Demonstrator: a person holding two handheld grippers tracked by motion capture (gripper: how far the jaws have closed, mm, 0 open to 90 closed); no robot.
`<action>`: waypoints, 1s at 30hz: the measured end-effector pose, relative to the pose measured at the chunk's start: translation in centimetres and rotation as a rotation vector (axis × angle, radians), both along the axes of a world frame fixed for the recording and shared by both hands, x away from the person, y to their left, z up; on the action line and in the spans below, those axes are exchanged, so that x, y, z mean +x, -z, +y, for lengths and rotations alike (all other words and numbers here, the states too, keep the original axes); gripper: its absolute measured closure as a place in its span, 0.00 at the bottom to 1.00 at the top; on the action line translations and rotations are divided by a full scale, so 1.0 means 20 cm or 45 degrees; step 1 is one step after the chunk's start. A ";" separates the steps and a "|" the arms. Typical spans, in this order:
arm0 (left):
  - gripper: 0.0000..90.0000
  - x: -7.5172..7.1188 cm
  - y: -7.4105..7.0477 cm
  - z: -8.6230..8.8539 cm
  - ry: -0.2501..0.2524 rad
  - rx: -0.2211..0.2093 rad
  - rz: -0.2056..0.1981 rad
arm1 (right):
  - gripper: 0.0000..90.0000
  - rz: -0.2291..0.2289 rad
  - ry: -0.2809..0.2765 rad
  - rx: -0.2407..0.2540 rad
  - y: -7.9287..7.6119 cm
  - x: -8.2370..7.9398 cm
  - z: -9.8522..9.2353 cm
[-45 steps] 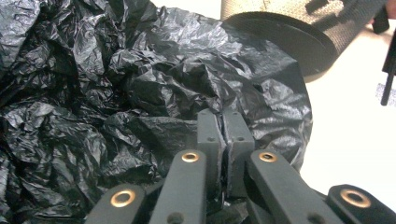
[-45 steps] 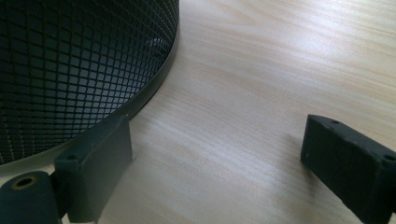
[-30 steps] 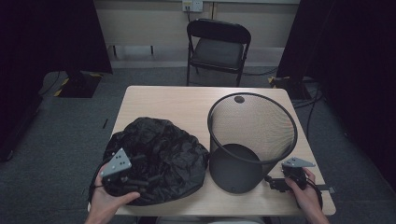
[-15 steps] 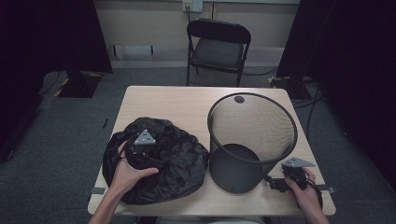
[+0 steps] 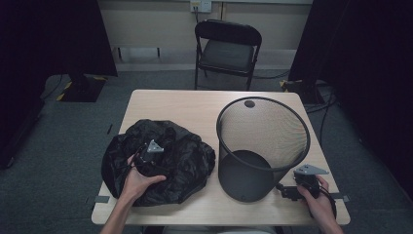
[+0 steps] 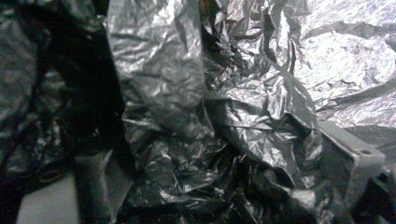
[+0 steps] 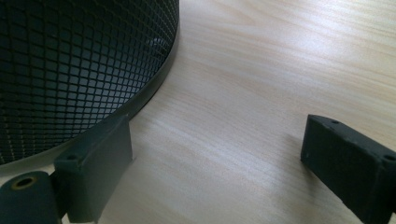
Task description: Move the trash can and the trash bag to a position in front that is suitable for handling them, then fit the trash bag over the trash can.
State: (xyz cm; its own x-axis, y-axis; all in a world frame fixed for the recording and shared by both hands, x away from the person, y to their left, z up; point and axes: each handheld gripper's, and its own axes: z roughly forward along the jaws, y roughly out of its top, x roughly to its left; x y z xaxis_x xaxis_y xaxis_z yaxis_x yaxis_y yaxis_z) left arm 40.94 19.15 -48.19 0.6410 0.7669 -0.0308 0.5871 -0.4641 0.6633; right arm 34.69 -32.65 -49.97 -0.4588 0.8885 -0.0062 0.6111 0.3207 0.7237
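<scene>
A crumpled black plastic bag (image 5: 180,163) lies on the left half of the wooden table (image 5: 195,105). My left gripper (image 5: 148,152) is pressed down into the top of the bag. In the left gripper view its jaws stand wide apart, with folds of the bag (image 6: 210,116) bulging between them, so my left gripper (image 6: 224,186) is open. A black mesh wastebasket (image 5: 263,141) stands upright on the right half. My right gripper (image 5: 286,191) rests low on the table by the basket's base. In the right gripper view my right gripper (image 7: 219,158) is open over bare wood, with the wastebasket (image 7: 70,60) just beyond one jaw.
A black folding chair (image 5: 229,48) stands behind the table's far edge. Dark curtains hang at both sides, and cables lie on the grey carpet to the right. The table's near edge runs just below both hands.
My left gripper has moved from the bag's near-left edge forward and right onto the middle of the bag. The right gripper and the wastebasket have stayed put.
</scene>
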 end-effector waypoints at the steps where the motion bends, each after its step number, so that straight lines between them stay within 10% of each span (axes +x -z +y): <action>1: 0.19 0.00 0.01 0.00 0.002 0.006 -0.001 | 0.09 0.000 0.000 0.000 0.00 0.00 0.00; 6: 0.32 0.00 0.02 -0.02 -0.002 0.063 -0.005 | 0.09 0.000 -0.001 0.001 0.00 0.00 0.00; 13: 0.83 -0.01 0.02 0.00 0.034 0.008 -0.013 | 0.09 -0.001 -0.002 0.001 0.00 0.00 0.00; 30: 0.94 -0.07 -0.13 0.08 0.061 -0.248 -0.175 | 0.09 0.000 0.005 0.002 0.00 0.00 0.01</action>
